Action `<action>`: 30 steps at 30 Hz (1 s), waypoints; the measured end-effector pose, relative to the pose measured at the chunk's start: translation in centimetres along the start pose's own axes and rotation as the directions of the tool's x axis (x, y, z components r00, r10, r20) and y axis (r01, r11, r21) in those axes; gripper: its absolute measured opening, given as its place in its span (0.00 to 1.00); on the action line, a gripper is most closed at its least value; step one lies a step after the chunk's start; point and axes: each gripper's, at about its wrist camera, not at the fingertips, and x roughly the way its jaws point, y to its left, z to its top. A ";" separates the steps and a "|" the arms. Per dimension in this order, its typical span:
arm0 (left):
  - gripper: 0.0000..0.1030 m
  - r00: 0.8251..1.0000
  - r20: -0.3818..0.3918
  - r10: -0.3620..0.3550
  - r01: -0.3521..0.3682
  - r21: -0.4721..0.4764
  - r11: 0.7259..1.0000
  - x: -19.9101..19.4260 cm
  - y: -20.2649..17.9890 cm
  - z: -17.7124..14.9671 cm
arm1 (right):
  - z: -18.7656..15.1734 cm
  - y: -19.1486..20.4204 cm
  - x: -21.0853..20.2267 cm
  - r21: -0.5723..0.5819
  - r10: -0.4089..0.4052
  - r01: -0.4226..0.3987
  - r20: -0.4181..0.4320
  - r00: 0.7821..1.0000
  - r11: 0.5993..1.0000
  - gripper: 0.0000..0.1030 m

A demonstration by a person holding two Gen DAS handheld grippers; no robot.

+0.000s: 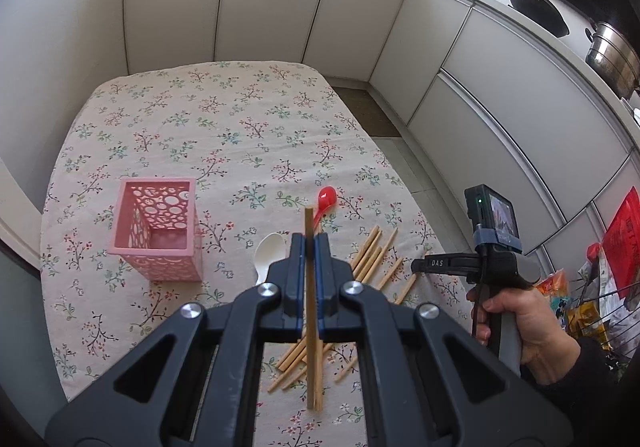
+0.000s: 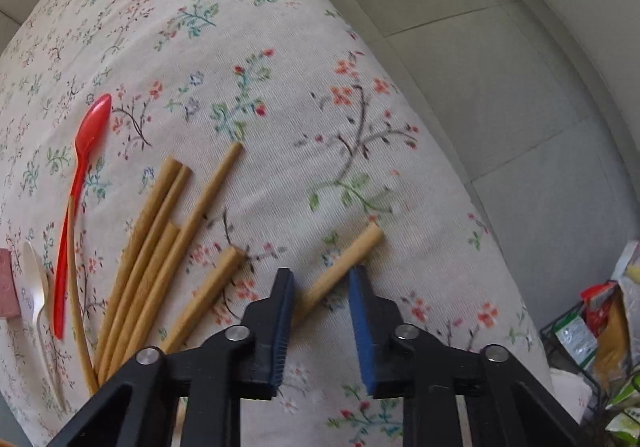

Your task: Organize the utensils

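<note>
My left gripper (image 1: 308, 237) is shut on a wooden chopstick (image 1: 310, 327) and holds it above the flowered tablecloth (image 1: 208, 127), right of the pink perforated utensil holder (image 1: 156, 229). Several more chopsticks (image 1: 372, 259) lie loose on the cloth, with a red spoon (image 1: 323, 203) and a white spoon (image 1: 267, 255) beside them. My right gripper (image 2: 322, 279) is open, its jaws on either side of one chopstick (image 2: 340, 267) lying near the table's right edge. The other chopsticks (image 2: 160, 247), the red spoon (image 2: 82, 175) and the white spoon (image 2: 34, 287) lie to its left.
White cabinets (image 1: 280, 7) run behind and to the right of the table, with pots (image 1: 612, 55) on the counter. A wire rack with packets (image 2: 600, 327) stands on the floor at the right, past the table's edge.
</note>
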 end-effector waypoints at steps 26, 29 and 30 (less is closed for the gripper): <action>0.05 0.984 0.173 0.052 -0.052 -0.003 0.999 -6.0 0.0 1.5 | -2.1 3.7 -14.1 -0.242 0.371 -0.301 0.345 0.862 0.923 0.07; 0.05 0.969 0.239 0.054 -0.053 -0.008 0.999 -8.1 0.2 2.0 | -2.4 4.4 -16.4 -0.290 0.413 -0.315 0.398 0.819 0.904 0.07; 0.05 0.963 0.263 0.057 -0.057 -0.009 0.998 -8.8 0.2 2.1 | -2.4 4.6 -17.0 -0.304 0.427 -0.321 0.411 0.805 0.897 0.07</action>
